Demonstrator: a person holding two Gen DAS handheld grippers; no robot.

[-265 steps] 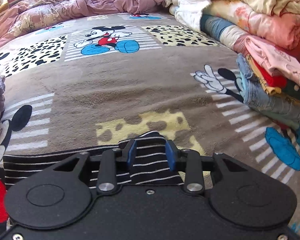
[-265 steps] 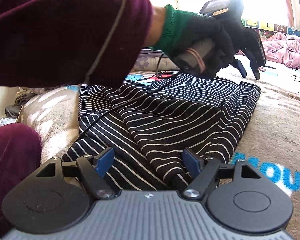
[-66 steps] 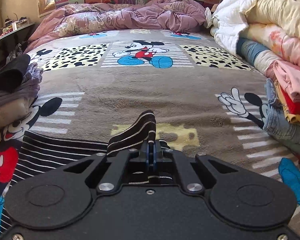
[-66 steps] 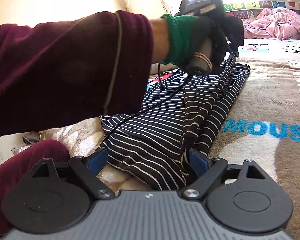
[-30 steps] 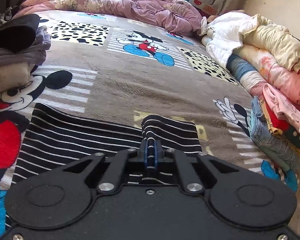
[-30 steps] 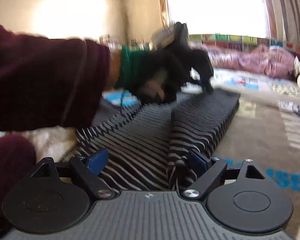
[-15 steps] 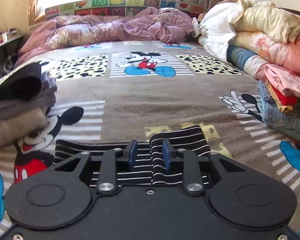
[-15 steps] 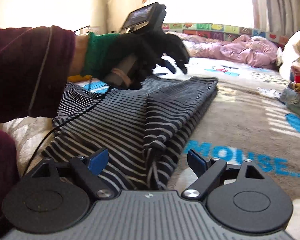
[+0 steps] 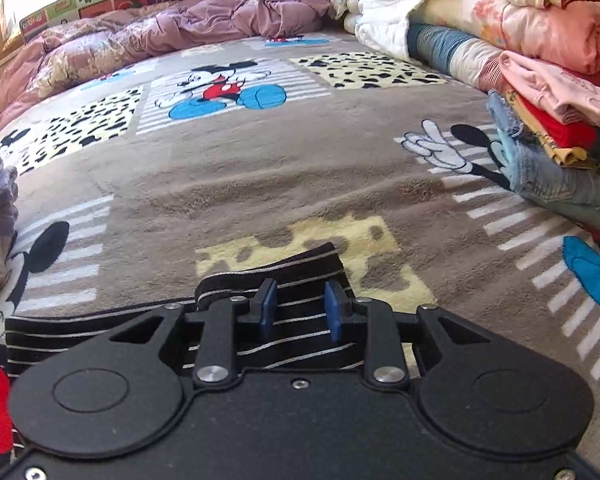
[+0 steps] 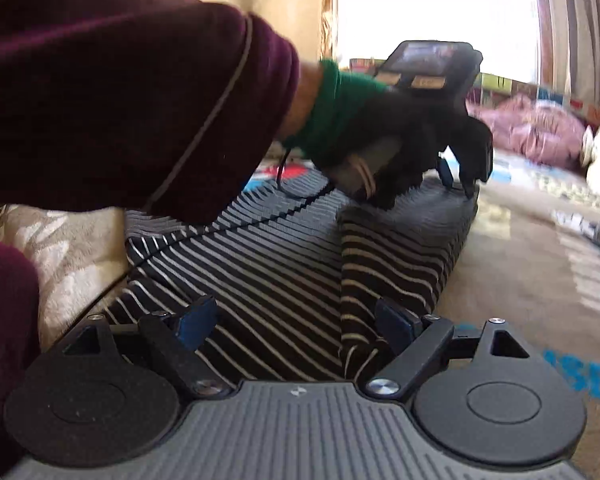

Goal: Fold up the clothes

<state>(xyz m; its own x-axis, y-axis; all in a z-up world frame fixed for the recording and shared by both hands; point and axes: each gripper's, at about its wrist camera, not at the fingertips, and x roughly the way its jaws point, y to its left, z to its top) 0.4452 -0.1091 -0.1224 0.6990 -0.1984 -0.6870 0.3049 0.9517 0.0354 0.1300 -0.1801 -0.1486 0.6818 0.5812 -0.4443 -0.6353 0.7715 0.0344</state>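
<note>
Now that our left gripper [image 9: 297, 311] has let go and stands apart over the striped shirt [image 10: 284, 276], with our right gripper [image 10: 296, 324] wide open too, we judge this fold laid.

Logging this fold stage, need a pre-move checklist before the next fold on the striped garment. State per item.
1. left gripper released: ok, blue pads apart, striped garment lies flat beneath them, not pinched.
2. right gripper open: ok, jaws wide over the near end of the garment, cloth between them, not gripped.
3. Folded flap lying flat: ok, it rests on the right side of the garment.
4. Cable clear of cloth: not ok, it trails across the stripes.
5. Free blanket beyond the garment: ok.
6. Far edge aligned: cannot tell, the gloved hand hides it.
</note>
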